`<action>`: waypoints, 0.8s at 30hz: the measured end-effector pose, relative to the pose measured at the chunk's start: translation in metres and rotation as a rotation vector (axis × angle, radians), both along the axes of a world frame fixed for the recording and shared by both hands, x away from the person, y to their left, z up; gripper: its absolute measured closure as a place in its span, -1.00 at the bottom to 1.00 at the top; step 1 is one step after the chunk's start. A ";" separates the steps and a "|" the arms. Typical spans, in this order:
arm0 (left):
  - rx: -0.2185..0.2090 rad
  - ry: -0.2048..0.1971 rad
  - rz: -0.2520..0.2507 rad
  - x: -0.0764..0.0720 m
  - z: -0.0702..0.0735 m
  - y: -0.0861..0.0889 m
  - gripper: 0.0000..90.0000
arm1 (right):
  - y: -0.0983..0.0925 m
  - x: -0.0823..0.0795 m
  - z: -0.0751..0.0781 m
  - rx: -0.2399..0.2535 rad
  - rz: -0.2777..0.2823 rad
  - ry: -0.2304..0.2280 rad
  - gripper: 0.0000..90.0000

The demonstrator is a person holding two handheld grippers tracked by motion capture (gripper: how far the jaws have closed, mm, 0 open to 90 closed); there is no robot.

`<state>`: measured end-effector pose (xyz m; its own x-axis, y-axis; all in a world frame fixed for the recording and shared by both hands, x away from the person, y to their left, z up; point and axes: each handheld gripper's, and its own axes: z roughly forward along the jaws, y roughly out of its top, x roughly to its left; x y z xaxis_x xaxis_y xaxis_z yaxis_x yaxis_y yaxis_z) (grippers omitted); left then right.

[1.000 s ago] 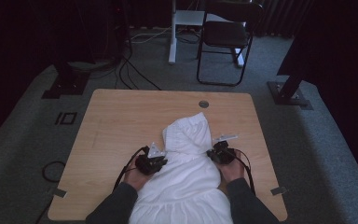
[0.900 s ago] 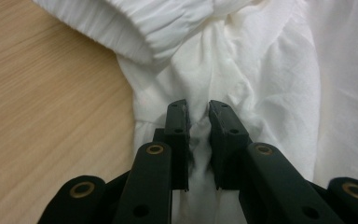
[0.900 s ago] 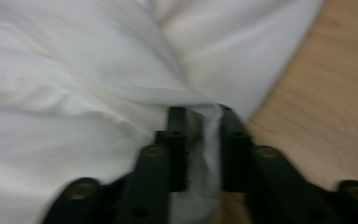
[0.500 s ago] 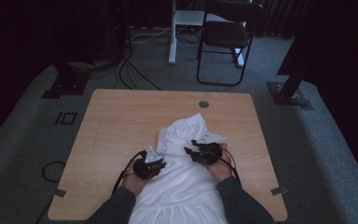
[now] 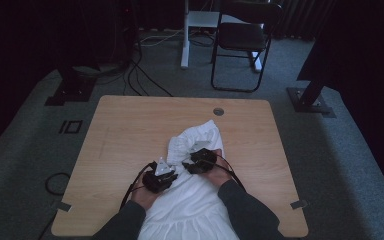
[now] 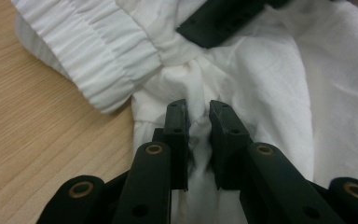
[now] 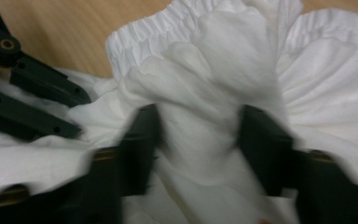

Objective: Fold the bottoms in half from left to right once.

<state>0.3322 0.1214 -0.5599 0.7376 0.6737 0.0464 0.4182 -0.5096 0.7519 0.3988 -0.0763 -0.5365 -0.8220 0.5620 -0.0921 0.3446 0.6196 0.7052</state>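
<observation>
Both grippers sit on the white garment (image 5: 195, 200): my left gripper (image 6: 198, 114) pinches a fold; my right gripper (image 7: 198, 140), having just opened, loosely straddles a bunch.

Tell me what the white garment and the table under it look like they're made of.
White garment: thin woven cloth, likely cotton, matte; it creases softly and its band is finely gathered, probably elastic. Table: light wood or wood-look laminate, smooth with a faint sheen; straight pale grain lines show, so veneer or print cannot be ruled out.
</observation>
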 end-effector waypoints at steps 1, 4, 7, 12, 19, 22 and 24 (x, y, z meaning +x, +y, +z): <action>-0.002 0.000 0.001 0.000 0.000 0.000 0.75 | 0.000 0.002 0.002 -0.006 0.011 0.005 0.46; -0.004 -0.004 0.001 -0.002 -0.001 0.000 0.75 | -0.014 0.008 0.020 0.107 -0.039 -0.001 0.88; -0.001 -0.004 -0.008 -0.004 -0.001 0.001 0.75 | -0.047 0.018 0.048 0.248 -0.213 -0.058 0.93; -0.004 -0.007 -0.007 -0.005 -0.001 0.001 0.74 | -0.104 0.038 0.051 0.334 -0.508 0.012 0.86; -0.002 -0.012 -0.010 -0.005 -0.001 0.000 0.68 | -0.114 0.040 0.024 0.305 -0.557 0.078 0.12; -0.004 -0.014 -0.008 -0.006 -0.002 0.000 0.64 | -0.104 0.039 0.028 0.307 -0.481 0.043 0.06; -0.004 -0.014 -0.005 -0.006 -0.002 0.000 0.64 | -0.095 0.040 0.025 0.268 -0.441 0.038 0.06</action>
<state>0.3260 0.1209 -0.5615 0.7404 0.6699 0.0546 0.4047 -0.5092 0.7596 0.4383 -0.1712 -0.5118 -0.5016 0.8556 0.1279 0.5611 0.2092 0.8009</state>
